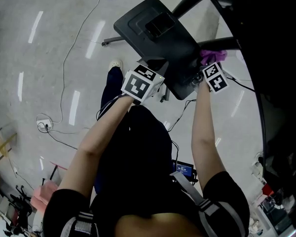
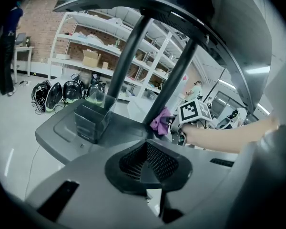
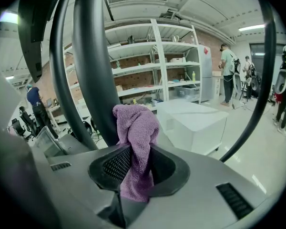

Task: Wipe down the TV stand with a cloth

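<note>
The TV stand's black tray (image 1: 153, 33) sits under its two slanted dark poles (image 2: 128, 51). A purple cloth (image 3: 136, 147) hangs between the jaws of my right gripper (image 3: 133, 163), which is shut on it, right beside a pole (image 3: 93, 66). In the head view the cloth (image 1: 212, 56) shows at the pole, just past the right gripper (image 1: 213, 76). My left gripper (image 2: 147, 156) is shut with nothing in it, hovering near the tray's front edge (image 2: 62, 128). The left gripper (image 1: 141, 84) is to the left of the right one. A small black box (image 2: 93, 118) stands on the tray.
Cables and a power strip (image 1: 43, 125) lie on the glossy floor. Storage shelves (image 2: 86, 56) line the back wall, with bags (image 2: 62, 94) below them. A white cabinet (image 3: 193, 120) stands behind the stand. A person (image 3: 227, 75) stands far right.
</note>
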`<move>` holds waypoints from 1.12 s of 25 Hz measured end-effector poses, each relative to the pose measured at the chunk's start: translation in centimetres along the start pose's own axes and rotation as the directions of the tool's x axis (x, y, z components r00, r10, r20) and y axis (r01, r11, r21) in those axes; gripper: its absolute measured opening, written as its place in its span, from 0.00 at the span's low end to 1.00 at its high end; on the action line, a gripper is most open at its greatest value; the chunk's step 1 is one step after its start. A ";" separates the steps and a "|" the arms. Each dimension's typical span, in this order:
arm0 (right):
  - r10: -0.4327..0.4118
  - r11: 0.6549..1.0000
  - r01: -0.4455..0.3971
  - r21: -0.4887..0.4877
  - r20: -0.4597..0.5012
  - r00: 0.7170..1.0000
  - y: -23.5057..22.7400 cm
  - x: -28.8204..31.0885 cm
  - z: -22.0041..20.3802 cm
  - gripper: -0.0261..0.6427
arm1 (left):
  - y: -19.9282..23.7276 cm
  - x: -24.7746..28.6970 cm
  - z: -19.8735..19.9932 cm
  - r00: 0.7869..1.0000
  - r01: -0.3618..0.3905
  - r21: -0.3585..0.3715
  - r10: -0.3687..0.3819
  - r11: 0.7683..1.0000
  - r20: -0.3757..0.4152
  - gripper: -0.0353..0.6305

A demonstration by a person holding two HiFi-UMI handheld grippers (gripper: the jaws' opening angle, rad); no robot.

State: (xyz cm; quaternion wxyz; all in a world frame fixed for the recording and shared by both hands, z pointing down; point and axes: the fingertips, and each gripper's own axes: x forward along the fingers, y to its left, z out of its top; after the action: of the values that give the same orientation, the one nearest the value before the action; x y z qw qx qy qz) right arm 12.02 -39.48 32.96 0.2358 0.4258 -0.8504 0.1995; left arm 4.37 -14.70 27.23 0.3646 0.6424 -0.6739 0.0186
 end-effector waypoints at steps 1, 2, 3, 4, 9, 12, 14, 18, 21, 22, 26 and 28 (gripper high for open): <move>0.002 1.000 -0.002 -0.001 -0.003 1.000 0.0 0.2 -0.1 0.21 | 0.1 0.2 0.0 1.000 -0.001 -0.002 0.001 1.000 -0.001 0.06; 0.003 1.000 -0.003 -0.002 -0.005 1.000 0.0 0.3 -0.1 0.21 | 0.1 0.3 0.0 1.000 -0.002 -0.003 0.002 1.000 -0.003 0.06; 0.005 1.000 -0.005 -0.002 -0.007 1.000 0.0 0.4 -0.2 0.21 | 0.0 0.5 -0.1 1.000 -0.003 -0.004 0.003 1.000 -0.004 0.06; 0.007 1.000 -0.007 -0.002 -0.008 1.000 -0.1 0.4 -0.2 0.21 | 0.0 0.6 -0.1 1.000 -0.004 -0.002 0.004 1.000 -0.004 0.06; 0.016 1.000 -0.016 0.019 -0.011 1.000 -0.2 0.1 -0.1 0.21 | -0.4 0.9 0.4 1.000 -0.008 0.009 0.008 1.000 0.017 0.06; 0.013 0.999 -0.012 0.048 -0.015 1.000 -0.4 -0.7 -0.1 0.21 | -0.9 0.7 0.7 1.000 -0.011 0.010 0.011 1.000 0.015 0.06; 0.009 0.998 -0.008 0.054 -0.018 1.000 -0.5 -1.4 0.0 0.21 | -1.2 0.6 1.0 1.000 -0.007 0.012 0.007 1.000 0.009 0.06; 0.014 0.999 -0.013 0.043 -0.021 1.000 -0.2 -3.2 0.3 0.21 | -1.5 0.6 1.8 1.000 0.012 0.029 -0.012 0.999 0.002 0.06; 0.040 0.999 -0.040 0.010 -0.008 0.999 0.7 -4.5 0.8 0.21 | -1.4 0.6 2.8 1.000 0.026 0.055 -0.026 0.998 0.003 0.06; 0.050 0.999 -0.050 -0.010 -0.005 0.999 1.1 -4.9 1.0 0.21 | -1.3 0.5 3.1 0.999 0.032 0.060 -0.032 0.998 0.006 0.06; 0.104 0.987 -0.102 -0.125 0.008 0.995 3.9 -5.9 1.8 0.21 | -0.1 0.3 4.1 0.999 0.042 0.065 -0.043 0.997 0.016 0.06; 0.128 0.973 -0.124 -0.194 0.006 0.992 5.3 -6.1 2.4 0.21 | 0.6 0.0 4.4 0.999 0.046 0.060 -0.047 0.997 0.015 0.06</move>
State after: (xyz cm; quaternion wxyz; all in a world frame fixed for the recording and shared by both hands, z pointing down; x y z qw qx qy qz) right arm 10.32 -33.93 26.84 0.2549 0.3481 -0.8932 0.1268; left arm 1.82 -16.76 24.22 0.3403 0.6685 -0.6608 0.0249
